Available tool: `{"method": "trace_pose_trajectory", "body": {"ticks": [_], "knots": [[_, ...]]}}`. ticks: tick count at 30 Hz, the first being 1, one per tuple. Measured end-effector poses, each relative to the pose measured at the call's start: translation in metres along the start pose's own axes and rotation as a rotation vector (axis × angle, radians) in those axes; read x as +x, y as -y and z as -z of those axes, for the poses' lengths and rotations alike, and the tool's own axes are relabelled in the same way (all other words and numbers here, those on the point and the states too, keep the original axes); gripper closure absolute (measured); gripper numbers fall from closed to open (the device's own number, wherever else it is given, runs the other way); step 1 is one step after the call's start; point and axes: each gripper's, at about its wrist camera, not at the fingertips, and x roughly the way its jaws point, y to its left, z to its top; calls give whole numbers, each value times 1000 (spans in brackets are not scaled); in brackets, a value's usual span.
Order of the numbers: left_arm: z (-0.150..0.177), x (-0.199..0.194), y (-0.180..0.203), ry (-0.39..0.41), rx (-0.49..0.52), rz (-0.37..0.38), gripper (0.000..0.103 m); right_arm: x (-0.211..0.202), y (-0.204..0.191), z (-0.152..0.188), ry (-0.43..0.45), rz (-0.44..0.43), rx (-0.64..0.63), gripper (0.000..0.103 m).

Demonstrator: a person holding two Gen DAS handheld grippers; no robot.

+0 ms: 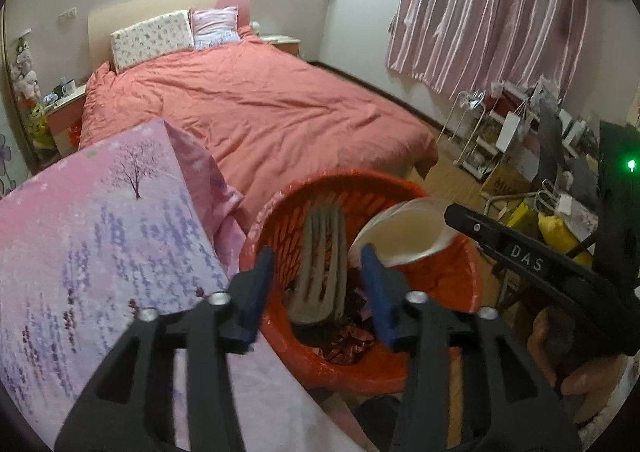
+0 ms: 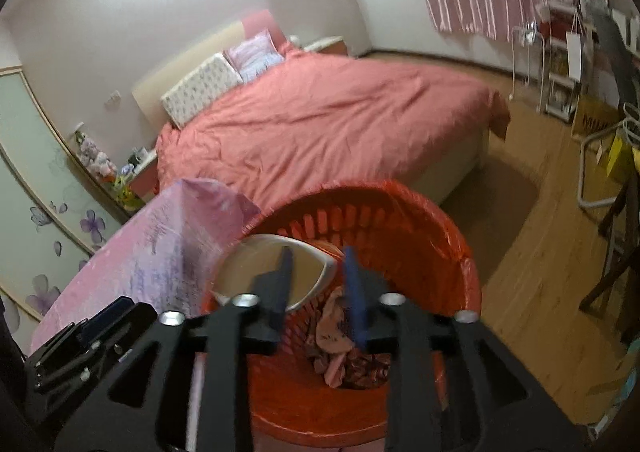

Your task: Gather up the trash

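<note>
Left gripper (image 1: 318,288) spread, pinching nothing, above orange basket (image 1: 460,272). Grey ridged piece (image 1: 322,272) inside, long axis pointing away toward the bed (image 1: 256,108). Right gripper (image 2: 318,292) likewise parted; white cup (image 2: 260,264) tilted at rim. Wooden floor (image 2: 532,252).

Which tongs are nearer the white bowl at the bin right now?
Right. The right tongs straddle the white bowl rim over the orange bin; the left tongs hang beside it over the grey cardboard.

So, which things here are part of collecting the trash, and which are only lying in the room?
Part of the job:
- orange bin
- white bowl
- grey ridged piece
- crumpled wrappers

Only lying about:
- bed
- purple pillow
- curtain
- cluttered shelves
</note>
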Motion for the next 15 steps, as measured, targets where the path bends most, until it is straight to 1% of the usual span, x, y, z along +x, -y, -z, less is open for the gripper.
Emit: {"method": "trace_pose_trajectory", "body": {"ticks": [4, 6, 7, 8, 9, 12, 13, 14, 15], "knots": [[9, 10, -9, -23, -5, -35, 53, 3, 6, 8, -18, 13, 4, 58], [12, 5, -15, -15, -11, -54, 50, -4, 5, 12, -9, 22, -2, 52], [14, 0, -18, -6, -14, -65, 46, -7, 3, 11, -2, 26, -10, 50], [16, -7, -25, 7, -18, -82, 42, -13, 2, 11, 14, 32, -23, 44], [19, -15, -30, 23, -21, -98, 40, -17, 0, 10, 29, 37, -36, 37], [30, -41, -41, 65, -27, -144, 32, -43, -10, 14, 97, 38, -88, 24], [34, -51, -45, 81, -29, -162, 28, -52, -15, 18, 116, 39, -107, 21], [35, -60, -50, 93, -30, -174, 24, -58, -19, 20, 130, 44, -121, 15], [41, -73, -53, 112, -35, -194, 22, -66, -23, 24, 146, 48, -135, 11]]}}
